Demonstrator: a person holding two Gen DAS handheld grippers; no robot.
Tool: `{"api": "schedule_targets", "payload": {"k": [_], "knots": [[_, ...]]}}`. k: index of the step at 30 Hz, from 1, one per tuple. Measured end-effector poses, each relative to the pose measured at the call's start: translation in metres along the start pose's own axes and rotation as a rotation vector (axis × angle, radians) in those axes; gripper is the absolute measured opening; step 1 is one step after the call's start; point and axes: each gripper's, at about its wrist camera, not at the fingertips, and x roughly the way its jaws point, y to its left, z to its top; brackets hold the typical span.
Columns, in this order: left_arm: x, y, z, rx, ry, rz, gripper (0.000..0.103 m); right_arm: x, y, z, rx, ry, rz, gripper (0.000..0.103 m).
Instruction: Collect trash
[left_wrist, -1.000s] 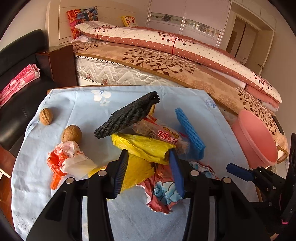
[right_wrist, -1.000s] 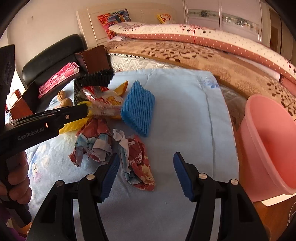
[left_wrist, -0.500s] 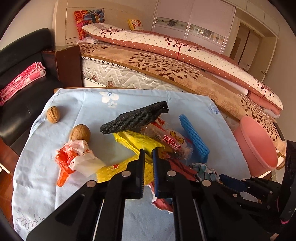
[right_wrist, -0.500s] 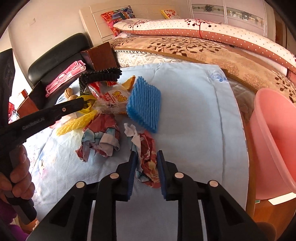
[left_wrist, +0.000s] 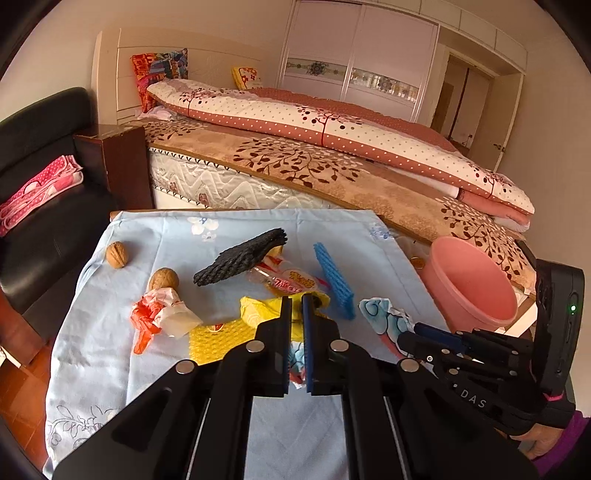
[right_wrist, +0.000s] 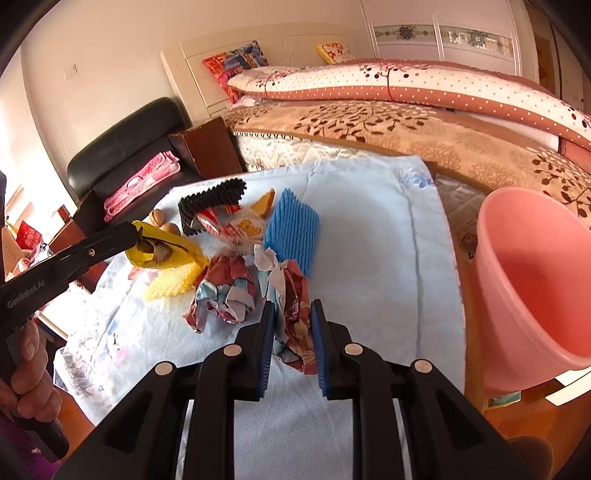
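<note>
My left gripper (left_wrist: 296, 301) is shut on a yellow plastic bag (left_wrist: 258, 309) and holds it lifted above the table; it also shows in the right wrist view (right_wrist: 162, 249). My right gripper (right_wrist: 292, 314) is shut on a crumpled red-and-blue paper wad (right_wrist: 293, 295), seen too in the left wrist view (left_wrist: 384, 317). A second crumpled paper wad (right_wrist: 225, 291) lies just left of it. A pink bucket (right_wrist: 535, 288) stands at the table's right edge.
On the blue cloth (left_wrist: 110, 350) lie a black foam net (left_wrist: 242, 262), a blue foam net (left_wrist: 334, 282), a snack wrapper (left_wrist: 291, 282), yellow bubble wrap (left_wrist: 214, 341), a red-white bag (left_wrist: 159, 314) and two walnuts (left_wrist: 117, 254). A bed (left_wrist: 332, 155) stands behind, a black sofa (left_wrist: 40, 184) at the left.
Both grippers went from open to shut. The left one closed on the yellow bag and lifted it. The right one closed on the paper wad and raised it slightly.
</note>
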Motion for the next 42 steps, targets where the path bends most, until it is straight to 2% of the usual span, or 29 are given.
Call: {"api": "schedule_targets", "payload": {"k": [14, 17, 19, 20, 21, 22, 24, 30, 36, 38, 42], "knots": [[-0.014, -0.055, 0.024, 0.104, -0.068, -0.089, 0.005, -0.042, -0.035, 0.008, 0.087, -0.108, -0.05, 0.019], [-0.015, -0.053, 0.023, 0.104, -0.057, -0.087, 0.005, -0.047, -0.042, 0.007, 0.099, -0.118, -0.054, 0.019], [-0.009, -0.047, 0.018, 0.101, -0.02, -0.074, 0.006, -0.047, -0.045, 0.006, 0.104, -0.115, -0.052, 0.019], [-0.006, -0.043, 0.013, 0.095, 0.001, -0.069, 0.008, -0.046, -0.046, 0.006, 0.105, -0.112, -0.051, 0.019], [-0.002, -0.039, 0.008, 0.082, 0.027, -0.064, 0.019, -0.045, -0.046, 0.005, 0.106, -0.108, -0.049, 0.019], [0.001, -0.034, 0.002, 0.064, 0.051, -0.059, 0.036, -0.044, -0.047, 0.004, 0.107, -0.104, -0.047, 0.019], [0.003, -0.027, -0.01, 0.036, 0.084, -0.056, 0.044, -0.043, -0.047, 0.001, 0.105, -0.096, -0.039, 0.019], [0.012, -0.012, -0.03, 0.009, 0.163, -0.003, 0.045, -0.038, -0.047, -0.004, 0.1, -0.079, -0.028, 0.019], [0.027, -0.02, -0.016, -0.025, 0.154, -0.002, 0.045, -0.034, -0.048, -0.007, 0.1, -0.064, -0.025, 0.019], [0.035, -0.03, -0.007, -0.015, 0.138, -0.017, 0.045, -0.033, -0.05, -0.006, 0.104, -0.064, -0.028, 0.019], [0.062, -0.045, 0.007, 0.019, 0.117, 0.001, 0.045, -0.03, -0.054, -0.005, 0.109, -0.055, -0.04, 0.019]]}}
